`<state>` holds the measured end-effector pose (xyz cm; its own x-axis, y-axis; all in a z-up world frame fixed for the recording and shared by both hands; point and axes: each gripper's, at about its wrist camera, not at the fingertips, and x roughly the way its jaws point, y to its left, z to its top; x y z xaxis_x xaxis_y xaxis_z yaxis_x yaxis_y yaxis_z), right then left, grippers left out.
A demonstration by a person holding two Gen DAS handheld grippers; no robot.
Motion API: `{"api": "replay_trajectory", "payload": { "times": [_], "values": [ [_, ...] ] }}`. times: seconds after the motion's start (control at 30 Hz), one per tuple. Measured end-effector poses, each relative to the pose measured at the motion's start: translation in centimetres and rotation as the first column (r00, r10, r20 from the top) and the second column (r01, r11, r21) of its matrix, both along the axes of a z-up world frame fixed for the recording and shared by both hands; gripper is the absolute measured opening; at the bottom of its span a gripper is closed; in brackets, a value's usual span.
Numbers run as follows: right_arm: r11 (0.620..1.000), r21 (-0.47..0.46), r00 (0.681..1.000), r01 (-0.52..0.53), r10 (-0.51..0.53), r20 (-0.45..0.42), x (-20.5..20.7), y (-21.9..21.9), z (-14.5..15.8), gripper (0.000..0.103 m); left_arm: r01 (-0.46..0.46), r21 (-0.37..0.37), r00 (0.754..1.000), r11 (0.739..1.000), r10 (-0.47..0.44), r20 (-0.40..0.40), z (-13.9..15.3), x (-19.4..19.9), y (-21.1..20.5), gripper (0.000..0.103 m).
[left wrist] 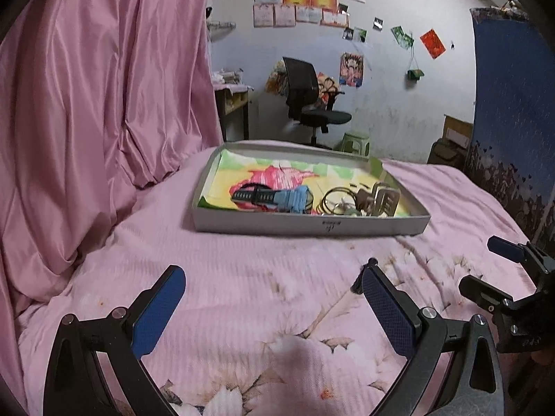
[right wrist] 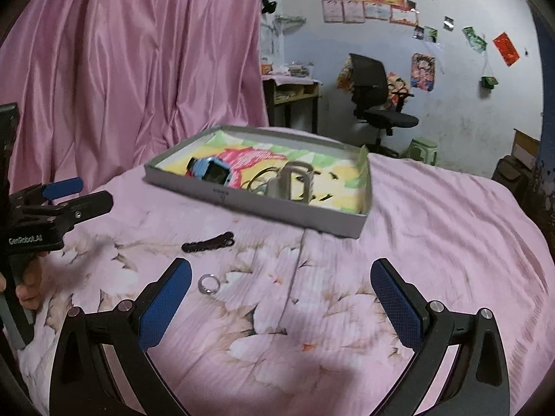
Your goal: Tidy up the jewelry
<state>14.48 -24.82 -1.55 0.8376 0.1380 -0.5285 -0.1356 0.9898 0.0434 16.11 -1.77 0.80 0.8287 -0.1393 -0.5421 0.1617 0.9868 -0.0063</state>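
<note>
Both grippers released: left gripper point(left wrist: 272, 279), right gripper point(right wrist: 281, 274); ring point(right wrist: 208, 283) on bedspread point(right wrist: 433, 225).

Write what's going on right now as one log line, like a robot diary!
left gripper: open, empty | right gripper: open, empty | ring, black bracelet: loose on bedspread | blue watch: in tray

Black grippers point(right wrist: 281, 274), blue textured pads point(right wrist: 166, 308) (silver screws, GenRobot.AI marking).
</note>
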Motion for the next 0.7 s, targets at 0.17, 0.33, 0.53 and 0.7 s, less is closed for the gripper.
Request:
{"api": "replay_trajectory", "payload": {
  "times": [0.17, 0.33, 0.53, 0.7],
  "values": [
    [0.999, 0.017, 0.996, -0.051, 0.052, -0.067, 1.0, 0.5, -1.1, 0.101, 0.008, -0.018, 0.997, 1.0, -0.01, -0.072, -0.9, 1.4, 0.2, 0.103],
    [0.995, 0.03, 0.986, -0.099, 0.102, -0.13, 1.8, 1.2, -2.1, 0.074, 0.056, -0.056, 0.987, 0.997, -0.063, -0.148, -1.8, 2.9, 0.3, 0.097],
    [0.981, 0.051, 0.963, -0.186, 0.192, -0.19, 2.5, 2.3, -3.2, 0.048, 0.171, -0.061, 0.96, 0.983, -0.18, -0.215, -2.8, 4.2, -0.9, 0.071],
    [0.971, 0.045, 0.942, -0.235, 0.238, -0.234, 3.0, 3.5, -4.1, 0.038, 0.224, -0.073, 0.935, 0.972, -0.236, -0.264, -3.7, 5.0, -1.8, 0.061]
  ]
}}
